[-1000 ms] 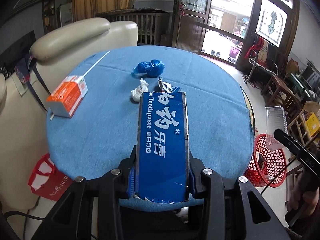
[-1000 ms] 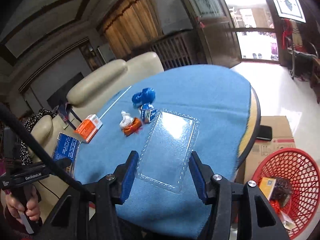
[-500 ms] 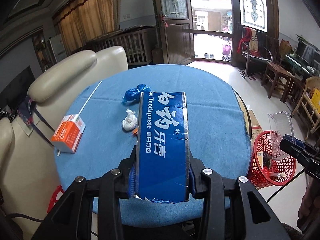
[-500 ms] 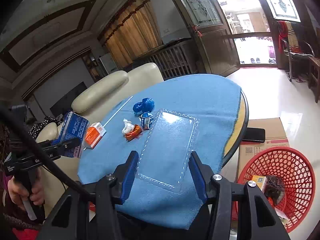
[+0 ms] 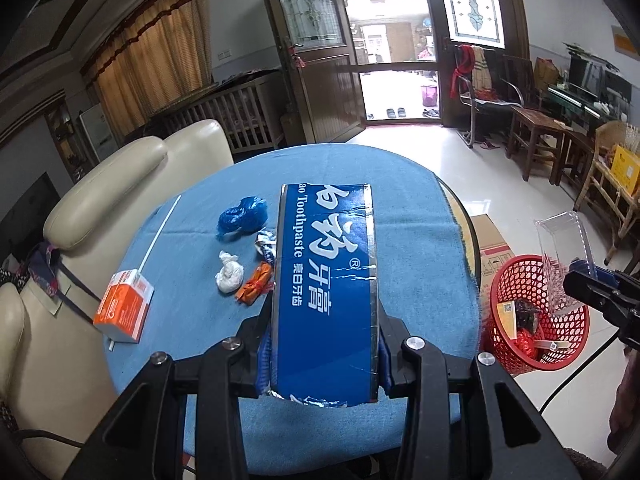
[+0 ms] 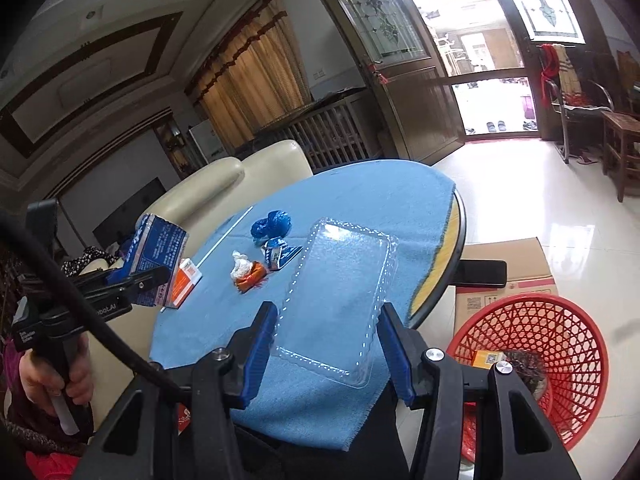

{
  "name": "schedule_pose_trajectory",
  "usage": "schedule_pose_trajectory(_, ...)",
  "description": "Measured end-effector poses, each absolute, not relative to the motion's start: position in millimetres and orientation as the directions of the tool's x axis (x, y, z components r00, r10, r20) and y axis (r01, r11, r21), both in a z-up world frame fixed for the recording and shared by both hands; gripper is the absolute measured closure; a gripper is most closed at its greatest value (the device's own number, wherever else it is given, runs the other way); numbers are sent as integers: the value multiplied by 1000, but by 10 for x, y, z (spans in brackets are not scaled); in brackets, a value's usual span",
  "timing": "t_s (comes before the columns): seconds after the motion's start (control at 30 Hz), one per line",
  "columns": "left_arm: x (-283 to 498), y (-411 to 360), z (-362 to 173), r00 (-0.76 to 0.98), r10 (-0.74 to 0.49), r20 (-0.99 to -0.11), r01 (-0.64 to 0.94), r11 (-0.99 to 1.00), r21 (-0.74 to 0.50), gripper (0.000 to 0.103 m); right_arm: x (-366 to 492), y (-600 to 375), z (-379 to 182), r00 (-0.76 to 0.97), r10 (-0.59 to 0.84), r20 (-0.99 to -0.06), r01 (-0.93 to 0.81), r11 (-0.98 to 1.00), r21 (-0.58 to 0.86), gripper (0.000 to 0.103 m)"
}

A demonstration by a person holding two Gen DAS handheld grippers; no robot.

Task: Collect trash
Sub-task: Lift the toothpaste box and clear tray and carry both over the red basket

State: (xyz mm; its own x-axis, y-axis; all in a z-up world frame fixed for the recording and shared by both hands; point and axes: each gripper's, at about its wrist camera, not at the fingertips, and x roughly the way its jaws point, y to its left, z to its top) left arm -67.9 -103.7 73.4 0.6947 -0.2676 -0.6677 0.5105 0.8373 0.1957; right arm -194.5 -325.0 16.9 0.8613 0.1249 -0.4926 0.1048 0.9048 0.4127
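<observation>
My left gripper [image 5: 325,316] is shut on a blue toothpaste box [image 5: 326,280], held lengthwise above the near edge of the round table [image 5: 408,208]. My right gripper [image 6: 329,314] is shut on a clear plastic tray [image 6: 340,280]; in the left wrist view this tray [image 5: 564,248] hangs over the red basket [image 5: 504,280]. On the blue cloth lie a blue bag [image 5: 242,214], a white wad [image 5: 229,274], an orange wrapper [image 5: 254,288], a silver-blue wrapper [image 5: 266,242] and an orange-white carton [image 5: 124,306]. The basket [image 6: 560,320] holds some trash.
A cream sofa [image 5: 112,176] wraps the table's left side. A cardboard box [image 6: 504,264] with a dark phone [image 6: 480,274] on it stands behind the basket. A white stick [image 5: 160,232] lies on the cloth. Wooden chairs [image 5: 536,140] line the right wall.
Both grippers have drawn back from the table and risen a little, each keeping its load. The left view has rolled, and the clear tray now shows above the red basket.
</observation>
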Motion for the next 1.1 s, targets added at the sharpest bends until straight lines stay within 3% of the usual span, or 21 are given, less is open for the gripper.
schedule_pose_trajectory(0.6, -772, -1750, 574, 621, -329, -711, 631, 748, 205, 61, -2128, -3600, 6, 848, 90, -522, 175, 882, 437, 49)
schedule_pose_trajectory(1.1, -903, -2575, 262, 203, -530, -823, 848, 515, -122, 61, -2536, -4317, -311, 811, -7, -584, 356, 799, 484, 48)
